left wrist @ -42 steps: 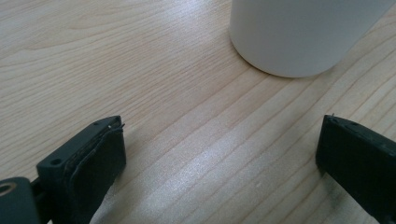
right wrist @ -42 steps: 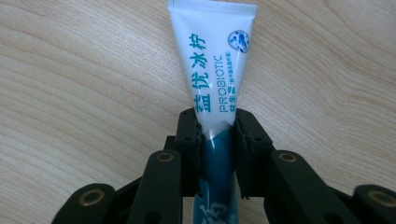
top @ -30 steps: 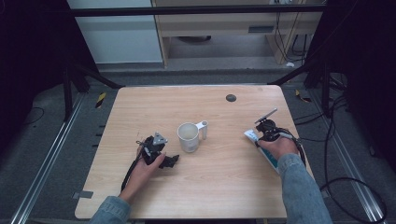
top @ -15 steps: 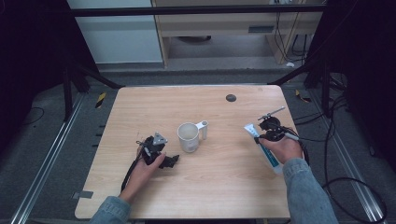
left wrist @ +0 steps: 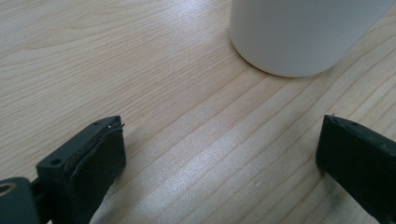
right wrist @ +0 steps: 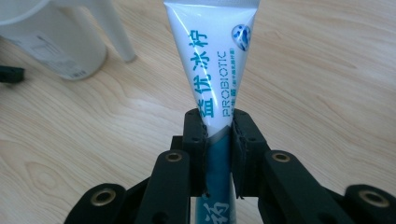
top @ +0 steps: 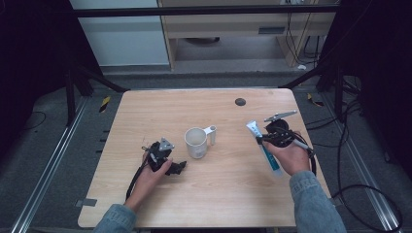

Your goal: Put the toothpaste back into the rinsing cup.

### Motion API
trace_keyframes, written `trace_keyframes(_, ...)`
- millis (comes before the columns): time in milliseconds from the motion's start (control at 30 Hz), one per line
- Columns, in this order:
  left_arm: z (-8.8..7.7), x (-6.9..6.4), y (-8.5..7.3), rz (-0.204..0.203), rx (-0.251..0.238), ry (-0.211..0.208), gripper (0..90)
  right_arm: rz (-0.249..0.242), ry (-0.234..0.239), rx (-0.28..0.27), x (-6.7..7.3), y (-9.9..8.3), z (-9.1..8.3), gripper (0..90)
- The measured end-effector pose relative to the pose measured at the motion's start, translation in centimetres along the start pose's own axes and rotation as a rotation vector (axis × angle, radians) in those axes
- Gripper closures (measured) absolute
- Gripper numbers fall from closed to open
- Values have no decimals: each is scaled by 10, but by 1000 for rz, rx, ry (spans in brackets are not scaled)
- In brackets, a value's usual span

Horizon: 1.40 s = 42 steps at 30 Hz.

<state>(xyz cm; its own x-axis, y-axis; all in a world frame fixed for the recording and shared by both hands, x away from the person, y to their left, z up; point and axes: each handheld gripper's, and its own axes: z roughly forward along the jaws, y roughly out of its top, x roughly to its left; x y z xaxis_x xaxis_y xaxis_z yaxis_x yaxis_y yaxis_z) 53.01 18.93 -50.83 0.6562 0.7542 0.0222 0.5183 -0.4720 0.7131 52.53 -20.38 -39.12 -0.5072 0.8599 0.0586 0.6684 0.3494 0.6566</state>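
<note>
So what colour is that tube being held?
White with blue-green lettering, the tube shows best in the right gripper view.

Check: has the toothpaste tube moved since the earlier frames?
Yes. The toothpaste tube, clamped in the right gripper, has lifted and shifted toward the white cup.

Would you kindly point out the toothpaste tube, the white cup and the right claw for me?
toothpaste tube (right wrist: 212, 70), right gripper view, on its printed white body.
white cup (top: 195, 143), high view, on its outer wall.
right claw (right wrist: 218, 135), right gripper view, midway between its tips, shut on the tube.
</note>
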Motion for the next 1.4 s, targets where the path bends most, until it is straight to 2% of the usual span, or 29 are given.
trace_keyframes(100,0,0,0,6,2,2,0,-5,16,-35,13,5,2,779)
trace_keyframes(167,0,0,0,3,3,1,0,-5,23,-40,15,6,3,780)
trace_keyframes(200,0,0,0,6,3,2,0,-12,29,-54,23,10,5,779)
trace_keyframes(300,0,0,0,6,3,2,0,-21,40,-64,28,13,6,779)
trace_keyframes(367,0,0,1,6,3,1,0,-14,54,-84,37,19,6,779)
trace_keyframes(767,1,0,0,-1,0,1,0,-17,107,-143,64,32,11,779)
trace_keyframes(1100,1,0,1,3,0,1,0,-24,137,-180,80,46,7,779)
trace_keyframes(1400,1,0,1,2,0,1,0,-19,156,-214,86,57,2,778)
